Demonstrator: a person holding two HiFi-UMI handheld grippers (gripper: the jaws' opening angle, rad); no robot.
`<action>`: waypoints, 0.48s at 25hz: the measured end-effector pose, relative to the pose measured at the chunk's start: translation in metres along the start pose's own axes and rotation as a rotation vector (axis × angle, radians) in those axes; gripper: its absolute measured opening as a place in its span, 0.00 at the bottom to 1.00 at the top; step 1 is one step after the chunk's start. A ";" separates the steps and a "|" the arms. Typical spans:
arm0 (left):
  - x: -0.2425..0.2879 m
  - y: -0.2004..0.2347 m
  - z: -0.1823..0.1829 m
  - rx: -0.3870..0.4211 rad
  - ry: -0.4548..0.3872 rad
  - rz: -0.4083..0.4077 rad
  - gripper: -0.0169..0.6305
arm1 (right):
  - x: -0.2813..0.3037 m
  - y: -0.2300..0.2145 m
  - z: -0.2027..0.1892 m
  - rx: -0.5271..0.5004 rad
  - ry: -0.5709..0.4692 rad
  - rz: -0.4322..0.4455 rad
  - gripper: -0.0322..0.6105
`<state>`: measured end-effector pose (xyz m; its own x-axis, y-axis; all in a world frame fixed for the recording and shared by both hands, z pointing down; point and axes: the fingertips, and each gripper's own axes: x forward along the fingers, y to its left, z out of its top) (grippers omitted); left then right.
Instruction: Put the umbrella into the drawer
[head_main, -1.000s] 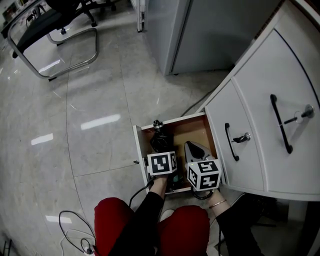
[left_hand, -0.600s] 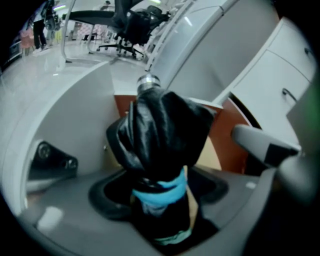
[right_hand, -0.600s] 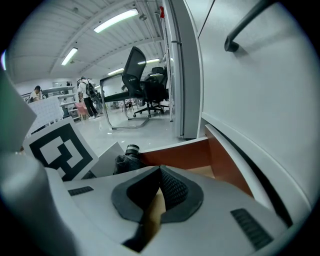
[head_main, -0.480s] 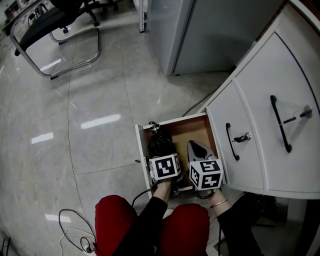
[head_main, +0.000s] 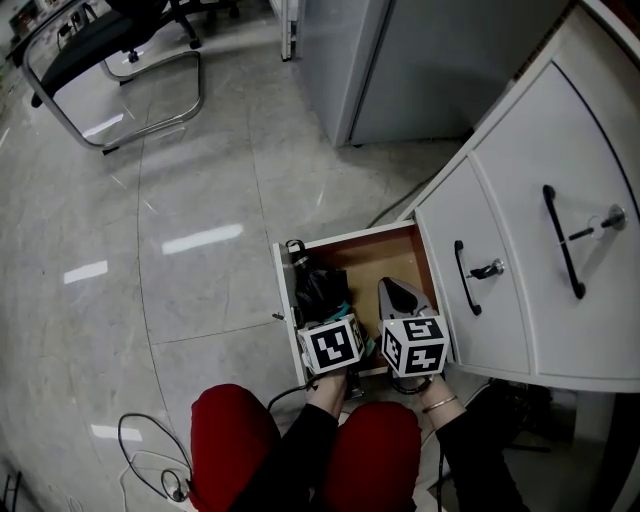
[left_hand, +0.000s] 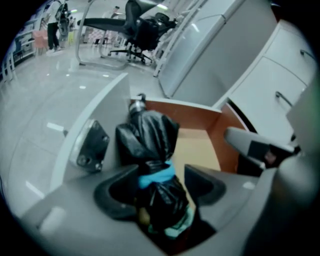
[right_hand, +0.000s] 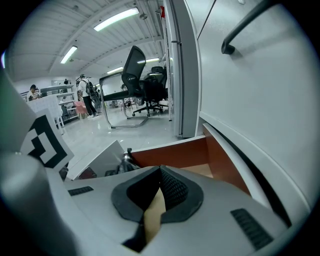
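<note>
the umbrella (left_hand: 150, 135), a single folded bundle of glossy, crinkled black fabric cinched by a blue strap, lies along the left side of the open drawer (head_main: 385, 262), a box with a white front and a smooth brown wooden inside. the left gripper (left_hand: 161, 172) has dark curved jaws, wide apart and closing, with the umbrella between them and a gap showing at the right pad. the right gripper (right_hand: 160, 172) holds its ribbed pads together on nothing. there are two marker cubes (head_main: 332, 345), one per gripper. the curved white cabinet (head_main: 520, 300) carries two black bar handles (head_main: 562, 243) and two metal keys (head_main: 487, 271). on the glossy pale stone floor (head_main: 200, 200) stands one chrome-framed chair (head_main: 110, 60).
</note>
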<state>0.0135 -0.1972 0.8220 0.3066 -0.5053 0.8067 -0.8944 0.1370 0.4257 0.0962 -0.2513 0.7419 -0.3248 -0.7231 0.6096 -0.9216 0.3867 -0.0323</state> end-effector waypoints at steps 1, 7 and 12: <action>-0.003 -0.001 -0.001 0.004 -0.005 -0.004 0.46 | 0.000 0.000 0.000 0.000 0.000 -0.001 0.05; -0.016 -0.005 0.006 0.026 -0.051 -0.048 0.44 | -0.002 0.004 -0.002 0.004 0.000 -0.002 0.05; -0.033 -0.011 0.021 0.065 -0.116 -0.088 0.36 | -0.006 0.012 0.001 0.007 -0.011 0.006 0.05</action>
<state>0.0060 -0.2002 0.7823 0.3482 -0.6084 0.7132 -0.8863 0.0341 0.4619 0.0871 -0.2430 0.7374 -0.3328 -0.7272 0.6003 -0.9210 0.3873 -0.0415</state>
